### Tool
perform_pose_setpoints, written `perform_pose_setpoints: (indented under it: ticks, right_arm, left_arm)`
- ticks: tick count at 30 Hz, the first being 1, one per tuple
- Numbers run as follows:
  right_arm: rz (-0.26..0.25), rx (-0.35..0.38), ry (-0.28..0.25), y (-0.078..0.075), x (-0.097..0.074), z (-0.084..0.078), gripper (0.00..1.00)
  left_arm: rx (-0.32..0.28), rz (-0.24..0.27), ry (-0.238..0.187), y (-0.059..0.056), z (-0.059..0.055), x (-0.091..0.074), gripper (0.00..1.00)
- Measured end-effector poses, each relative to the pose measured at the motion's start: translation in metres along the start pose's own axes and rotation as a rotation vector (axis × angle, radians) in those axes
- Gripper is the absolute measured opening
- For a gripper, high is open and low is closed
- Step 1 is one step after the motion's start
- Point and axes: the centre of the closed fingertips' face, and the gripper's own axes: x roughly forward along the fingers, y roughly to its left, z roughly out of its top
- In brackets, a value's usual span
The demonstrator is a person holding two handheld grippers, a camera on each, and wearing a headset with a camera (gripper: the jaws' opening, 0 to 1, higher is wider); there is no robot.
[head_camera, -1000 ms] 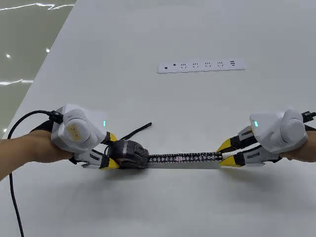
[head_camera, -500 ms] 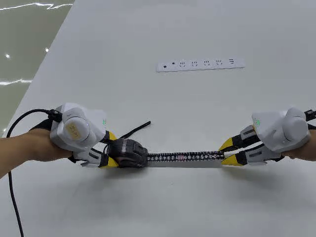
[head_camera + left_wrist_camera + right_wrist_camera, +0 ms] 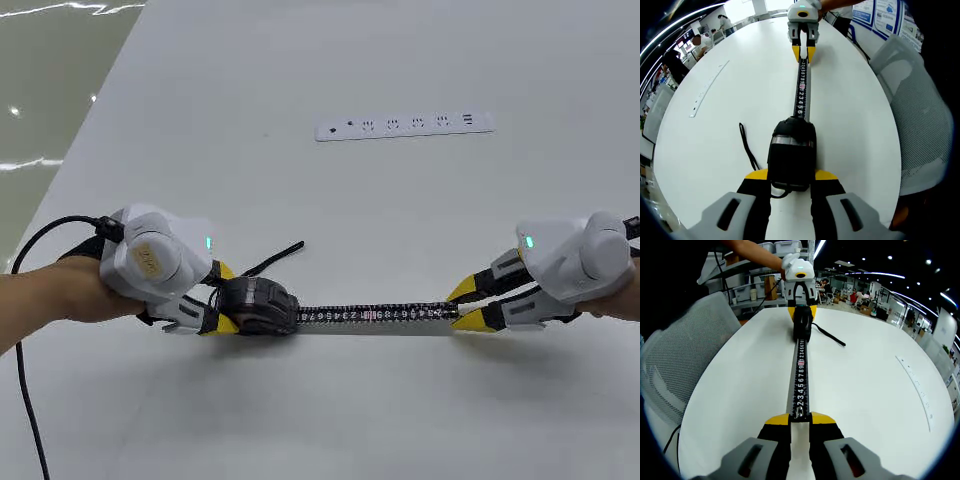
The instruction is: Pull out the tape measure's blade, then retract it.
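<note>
A black tape measure case [image 3: 258,306] lies on the white table [image 3: 400,220], and my left gripper [image 3: 222,298] is shut on it; the case [image 3: 791,152] sits between that gripper's yellow-tipped jaws. Its black blade [image 3: 375,315] with white numbers is drawn out to the right, a little above the table. My right gripper [image 3: 465,306] is shut on the blade's end [image 3: 800,415]. From the right gripper view the blade [image 3: 801,375] runs straight to the case [image 3: 801,325] and the left gripper [image 3: 800,310]. A black wrist strap [image 3: 275,260] trails from the case.
A white power strip [image 3: 405,126] lies flat farther back on the table. The table's left edge [image 3: 70,160] runs diagonally, with glossy floor beyond. A black cable [image 3: 25,330] trails from the left gripper. A mesh chair [image 3: 912,100] stands beside the table.
The right gripper has moved a little farther right with the blade's end, so slightly more blade is out. The left gripper and case have stayed about where they were.
</note>
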Motion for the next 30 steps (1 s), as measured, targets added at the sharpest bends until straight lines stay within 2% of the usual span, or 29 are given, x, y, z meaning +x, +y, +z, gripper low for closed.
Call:
perform_pose_setpoints:
  ticks: [30]
  right_arm:
    - [-0.003, 0.004, 0.016, 0.0, -0.013, -0.01, 0.12]
  left_arm:
    - [0.0, -0.001, 0.004, 0.0, 0.0, 0.0, 0.25]
